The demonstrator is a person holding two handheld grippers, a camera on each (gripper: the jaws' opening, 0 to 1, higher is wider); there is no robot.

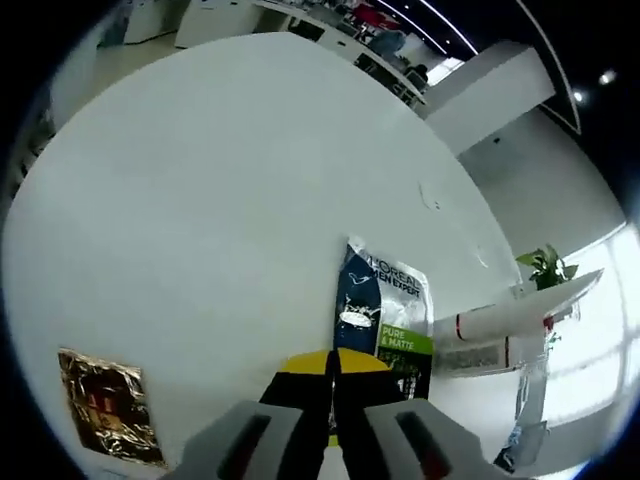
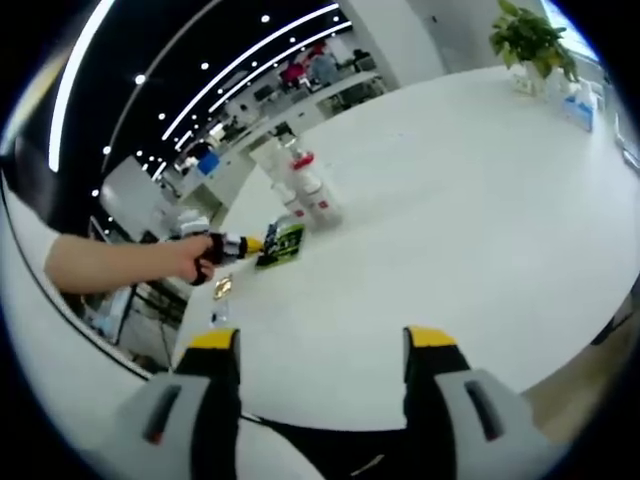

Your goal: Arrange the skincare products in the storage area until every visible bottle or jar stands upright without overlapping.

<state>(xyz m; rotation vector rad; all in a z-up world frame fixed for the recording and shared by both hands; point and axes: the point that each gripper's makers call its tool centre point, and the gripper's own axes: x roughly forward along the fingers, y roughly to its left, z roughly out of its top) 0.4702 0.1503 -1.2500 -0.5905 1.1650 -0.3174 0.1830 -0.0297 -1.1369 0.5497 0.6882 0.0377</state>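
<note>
On the white round table (image 1: 200, 200), close ahead of the left gripper (image 1: 333, 385), a L'Oréal tube (image 1: 385, 320) with a dark blue, white and green face had its near end between the yellow jaw tips; those tips were pressed together on it, so the left gripper was clenched on the tube's end; whether the tube stood or leaned could not be told from the tilted left gripper view. Just beyond it lay a white bottle (image 1: 495, 325) with red bands, on its side in that view; a gold foil sachet (image 1: 105, 405) lay flat, well apart from the tube. In the right gripper view the right gripper (image 2: 322, 345) hung released over bare table, jaws wide with nothing between them; far across, the person's hand (image 2: 190, 258) held the left gripper against the green-faced tube (image 2: 283, 243), with white bottles (image 2: 305, 190) just behind.

The tube looked light and soft-walled, likely to buckle or slip if squeezed mid-body; a hold near its stiffer cap end seemed safer. The bottles looked rigid, smooth and prone to roll; gripping across the waist seemed best.
</note>
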